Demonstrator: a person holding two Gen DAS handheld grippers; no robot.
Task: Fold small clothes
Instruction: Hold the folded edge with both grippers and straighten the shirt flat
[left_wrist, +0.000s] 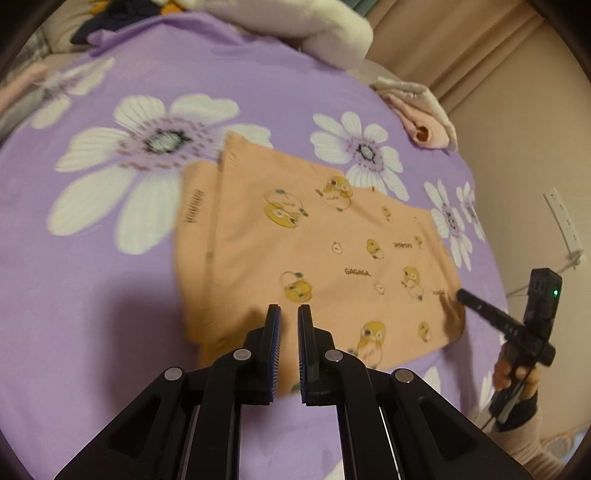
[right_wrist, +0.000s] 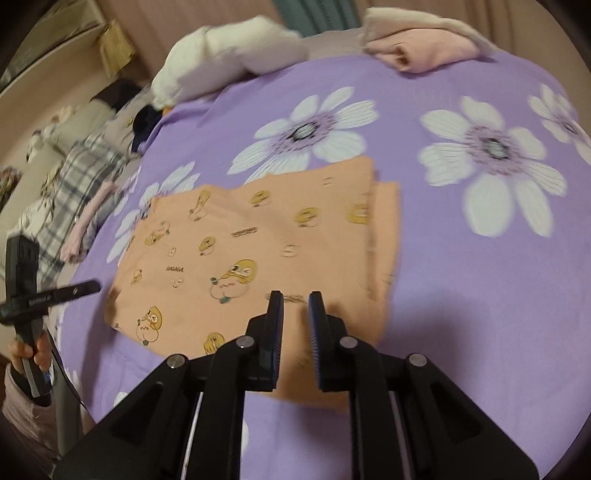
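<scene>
A small peach garment (left_wrist: 314, 251) printed with yellow chicks lies folded flat on the purple flowered sheet (left_wrist: 110, 314); it also shows in the right wrist view (right_wrist: 240, 251). My left gripper (left_wrist: 289, 312) hovers over the garment's near edge, jaws slightly apart and empty. My right gripper (right_wrist: 296, 297) hovers over the opposite edge, jaws slightly apart and empty. The right gripper also shows at the right of the left wrist view (left_wrist: 461, 294), just off the garment's corner. The left gripper shows at the left of the right wrist view (right_wrist: 92, 286).
A folded pink garment (left_wrist: 424, 118) lies at the sheet's far right edge, also in the right wrist view (right_wrist: 417, 48). A white plush pile (left_wrist: 303, 26) sits at the back. Plaid cloth (right_wrist: 70, 184) and dark clothes (right_wrist: 147, 122) lie to the left. A wall stands at the right.
</scene>
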